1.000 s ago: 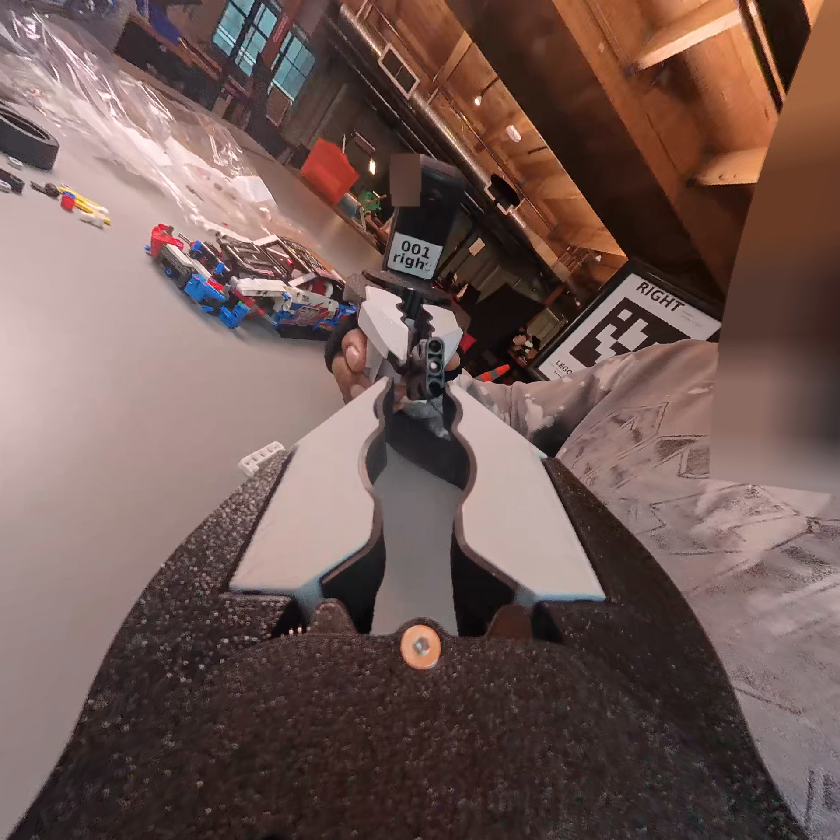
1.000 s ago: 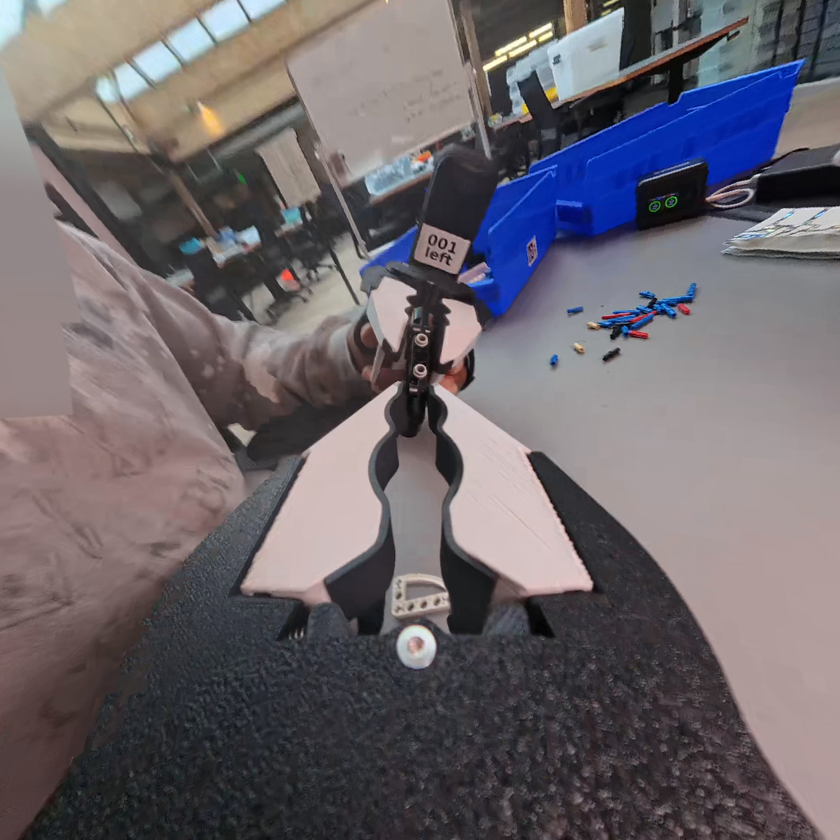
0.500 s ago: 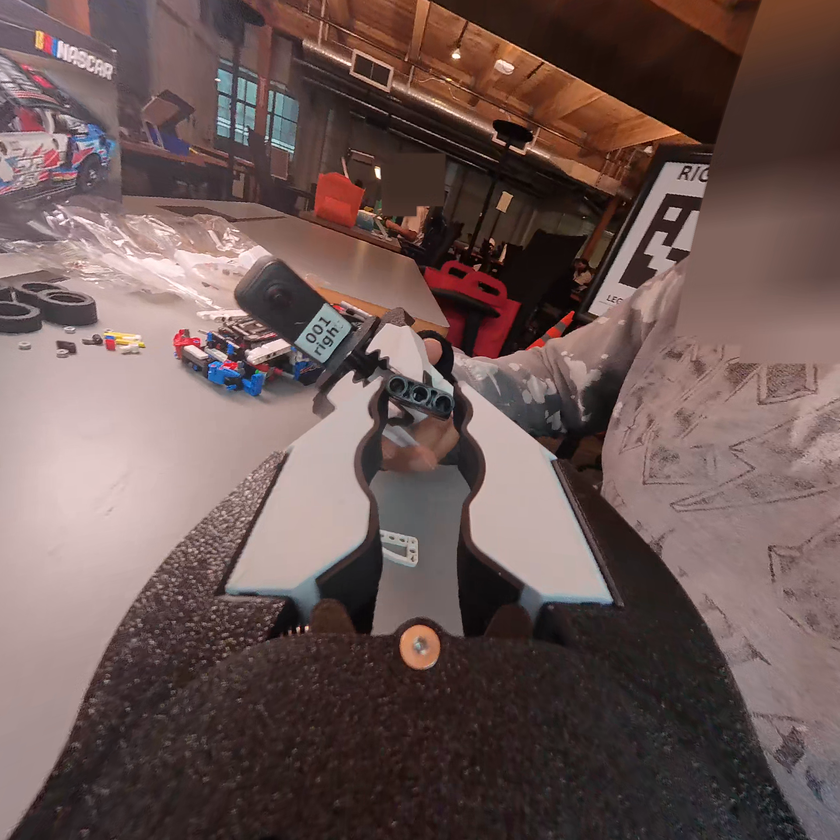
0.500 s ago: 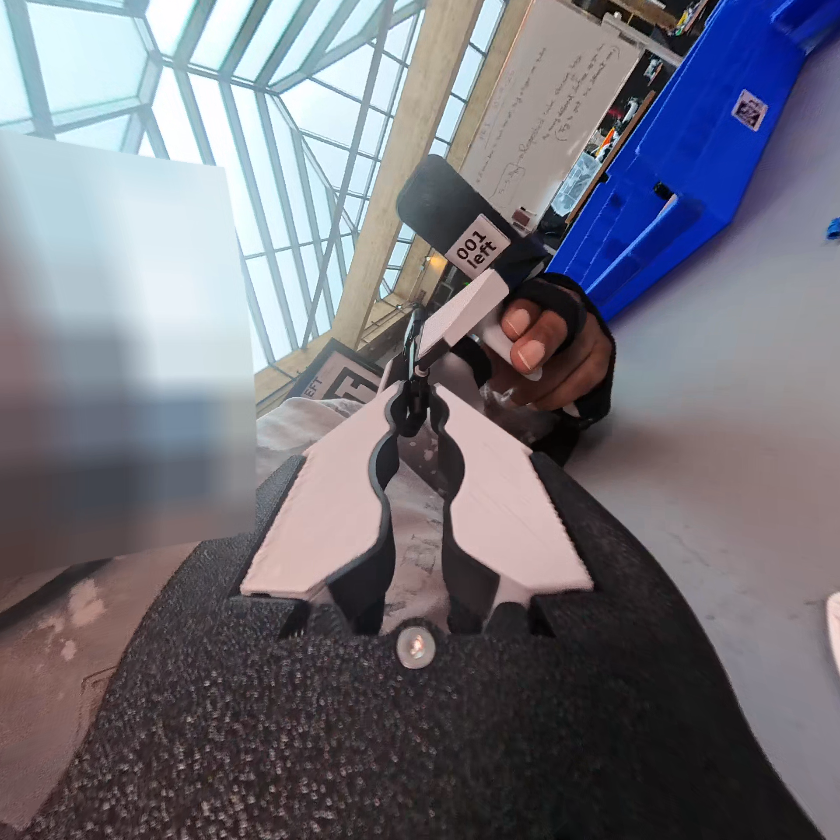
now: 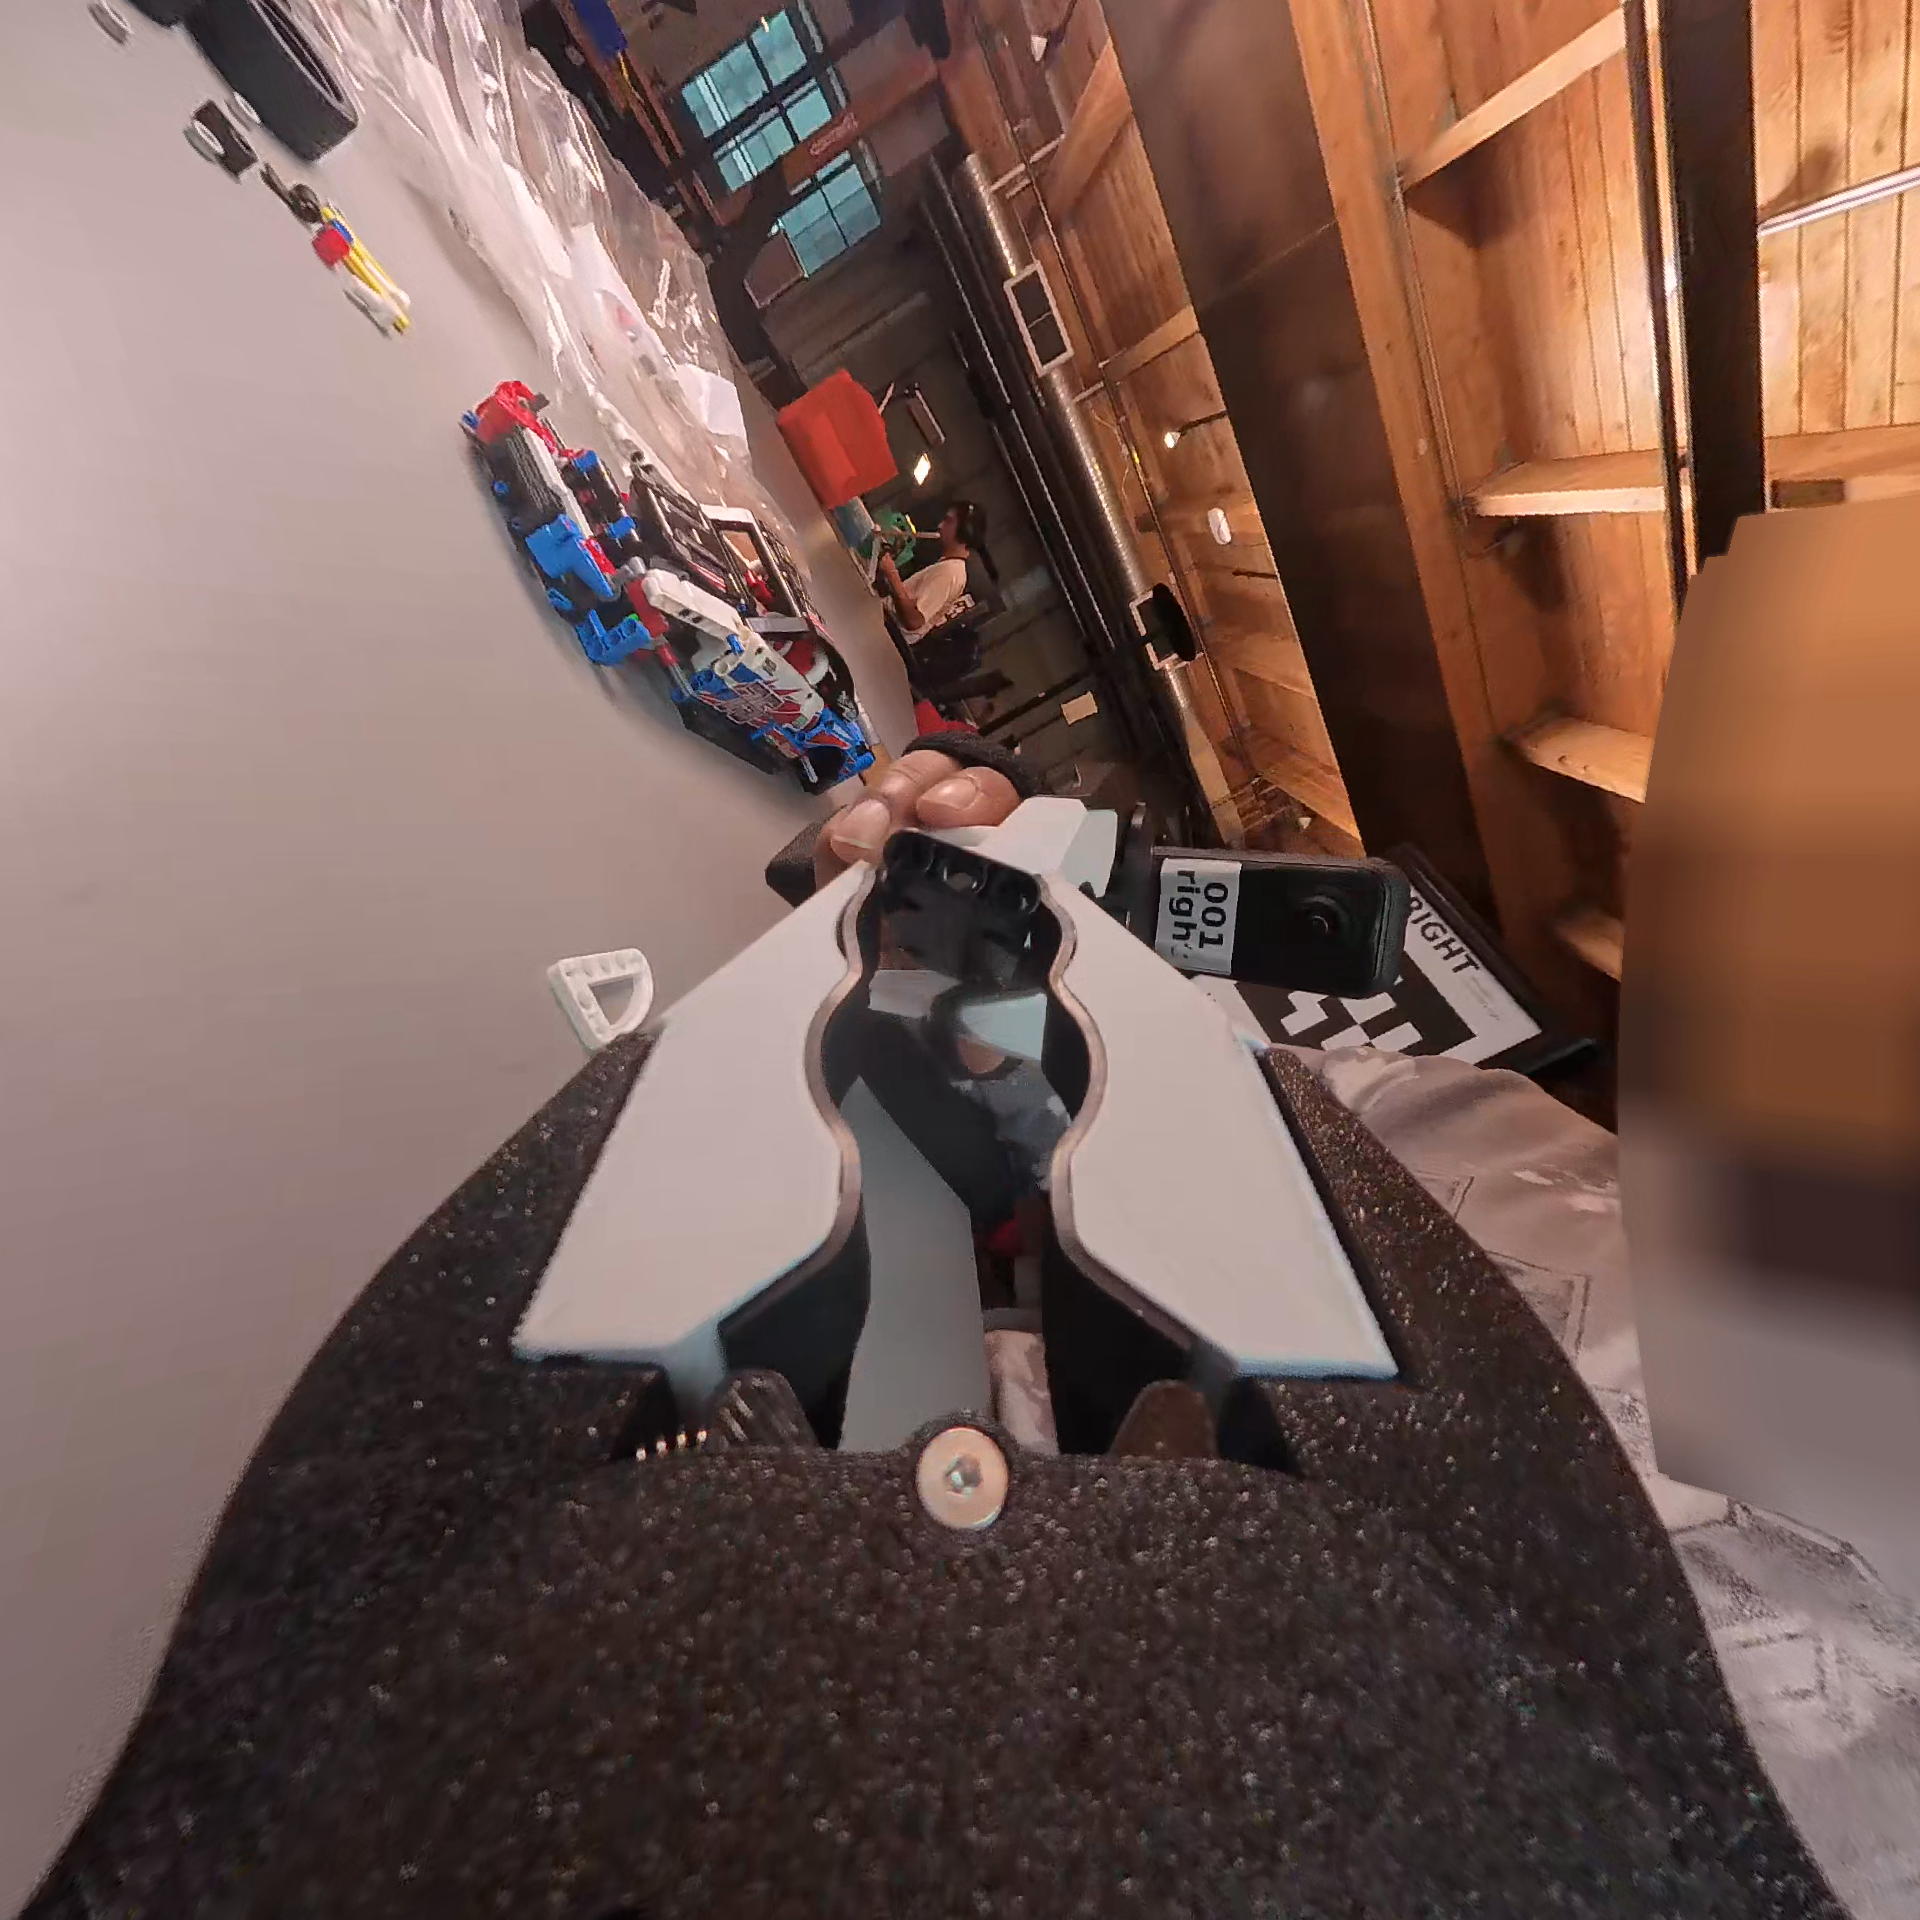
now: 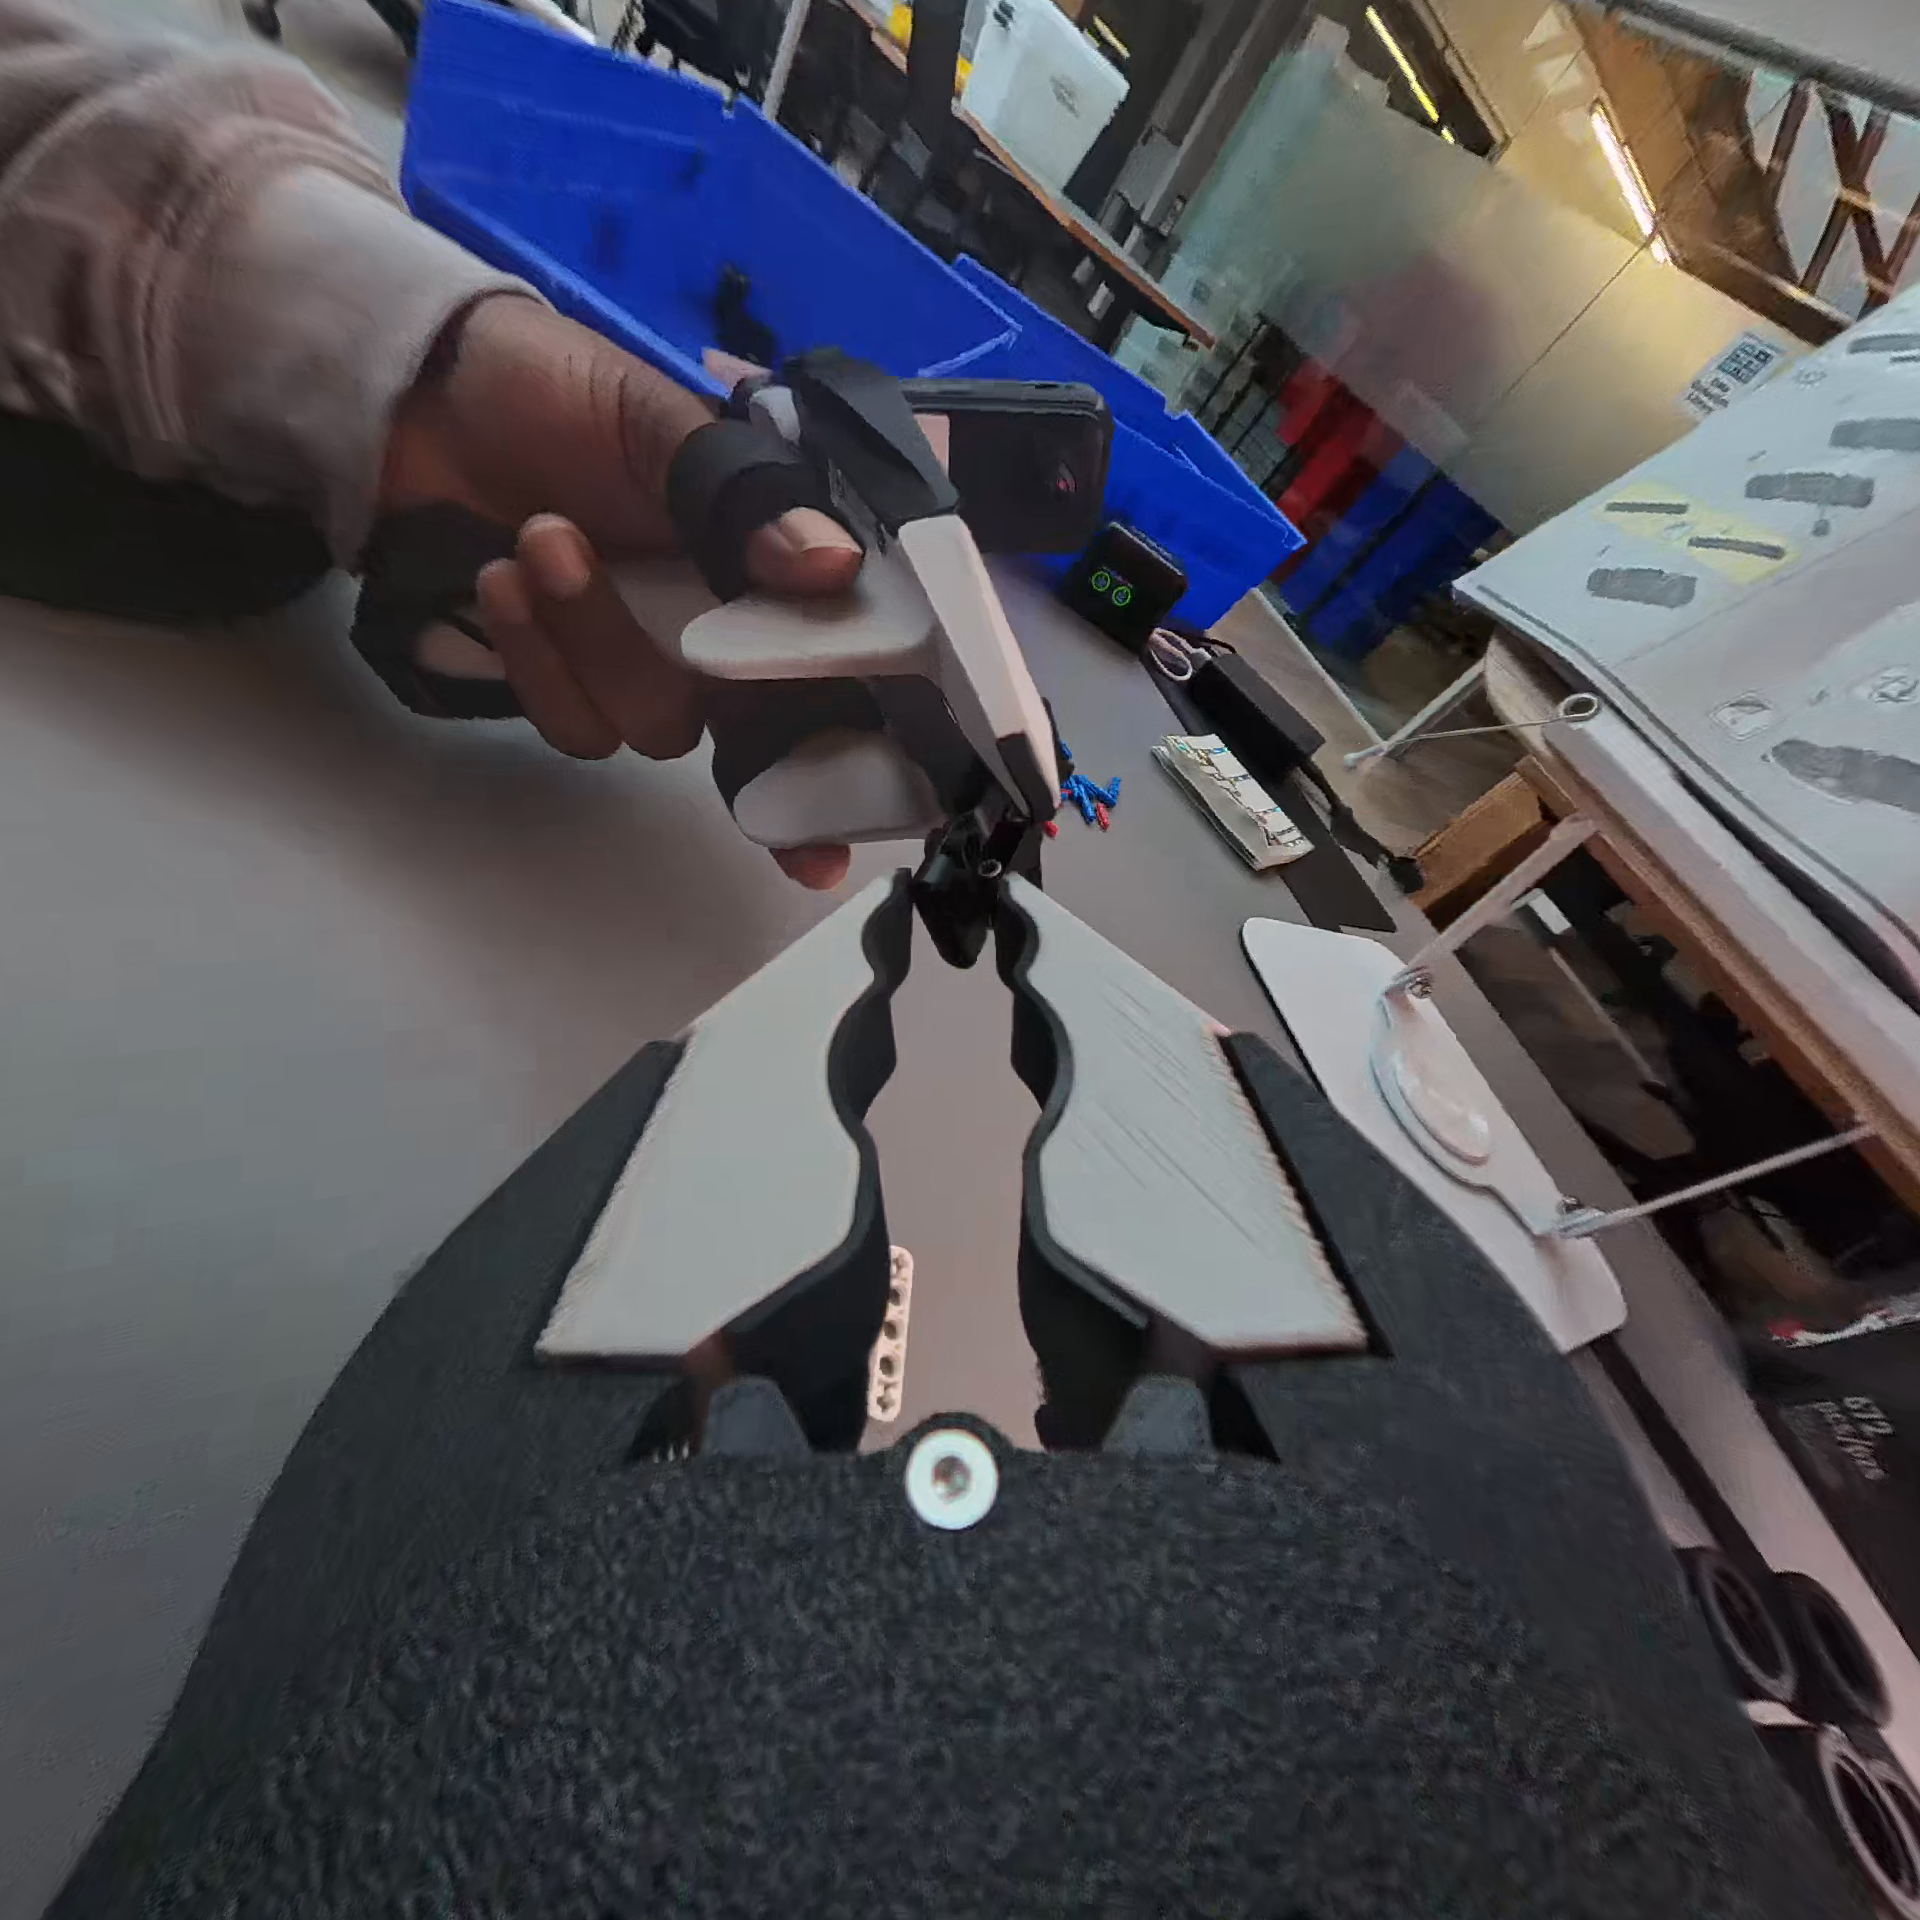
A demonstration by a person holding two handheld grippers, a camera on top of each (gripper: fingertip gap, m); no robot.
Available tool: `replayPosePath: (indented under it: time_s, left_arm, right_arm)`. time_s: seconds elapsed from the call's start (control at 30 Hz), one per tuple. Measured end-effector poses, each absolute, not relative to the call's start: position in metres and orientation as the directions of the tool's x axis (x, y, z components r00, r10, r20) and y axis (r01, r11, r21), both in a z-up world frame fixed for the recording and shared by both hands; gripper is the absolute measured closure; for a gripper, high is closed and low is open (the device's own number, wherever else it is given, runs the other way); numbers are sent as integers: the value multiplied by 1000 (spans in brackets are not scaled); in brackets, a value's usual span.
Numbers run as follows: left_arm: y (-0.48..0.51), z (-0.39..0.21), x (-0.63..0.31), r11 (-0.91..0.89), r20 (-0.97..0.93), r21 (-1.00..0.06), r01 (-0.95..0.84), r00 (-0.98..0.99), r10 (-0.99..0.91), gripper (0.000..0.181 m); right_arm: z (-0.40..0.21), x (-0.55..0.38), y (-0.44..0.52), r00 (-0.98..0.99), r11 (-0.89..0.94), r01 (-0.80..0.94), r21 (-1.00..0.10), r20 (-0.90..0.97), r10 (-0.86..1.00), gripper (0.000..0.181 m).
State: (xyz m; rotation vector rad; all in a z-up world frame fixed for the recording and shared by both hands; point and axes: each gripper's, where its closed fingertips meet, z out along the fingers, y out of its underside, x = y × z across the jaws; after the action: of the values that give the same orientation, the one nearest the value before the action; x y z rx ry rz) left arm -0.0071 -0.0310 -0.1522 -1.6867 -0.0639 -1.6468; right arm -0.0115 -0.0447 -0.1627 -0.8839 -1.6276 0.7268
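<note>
Both grippers meet tip to tip above the grey table and grip one small black assembly of toy building parts. In the left wrist view my left gripper (image 5: 961, 883) is shut on a black beam with holes (image 5: 961, 881). Beyond it are the right gripper's finger (image 5: 1044, 836), its camera (image 5: 1283, 925) and a hand. In the right wrist view my right gripper (image 6: 954, 902) is shut on the black piece (image 6: 956, 899). The left gripper (image 6: 1023, 805), held by a hand (image 6: 582, 561), grips the far end from above.
A part-built toy car (image 5: 675, 613), tyres (image 5: 275, 73), small parts (image 5: 358, 260) and a white triangular part (image 5: 601, 992) lie on the table. Blue bins (image 6: 675, 208), blue and red pins (image 6: 1086, 800), a booklet (image 6: 1231, 790), a white stand base (image 6: 1340, 997) and wheels (image 6: 1787, 1642) are around. The tips of both grippers are at nearly the same place.
Both grippers stayed shut on the black assembly and turned together. Both views rolled strongly; the right gripper now looks down over the table instead of up at the skylight.
</note>
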Motion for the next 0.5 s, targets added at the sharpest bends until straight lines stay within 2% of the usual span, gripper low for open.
replayPosePath:
  time_s: [0.07, 0.13, 0.23, 0.27, 0.3, 0.4, 0.43, 0.5]
  left_arm:
    - [-33, -146, -8, -698, 864, -473, 537, 127, -487, 152]
    - [-34, -135, -11, -646, 820, -537, 542, 155, -551, 145]
    - [-34, -135, -12, -481, 625, -778, 405, 410, -665, 133]
    - [-38, -133, -9, -430, 548, -835, 343, 454, -702, 138]
    - [-44, -128, -4, -392, 489, -871, 296, 462, -740, 147]
    - [-50, -120, 1, -330, 408, -913, 241, 491, -769, 157]
    - [-52, -121, 2, -327, 398, -917, 227, 495, -772, 171]
    - [-55, -121, 3, -327, 378, -926, 191, 503, -777, 176]
  right_arm:
    - [-154, -10, -40, -94, 471, 157, -868, 462, 882, 171]
    - [-136, -5, -42, -154, 196, 92, -976, 180, 971, 175]
    - [-115, 5, -43, -291, -183, 36, -982, -186, 938, 175]
    - [-111, 8, -43, -324, -255, 31, -966, -251, 912, 175]
    - [-111, 9, -41, -337, -292, 41, -956, -288, 896, 175]
    - [-120, 10, -46, -356, -262, 97, -960, -279, 892, 175]
    - [-122, 10, -49, -367, -255, 112, -961, -278, 888, 175]
    - [-123, 9, -50, -367, -265, 123, -956, -292, 883, 174]
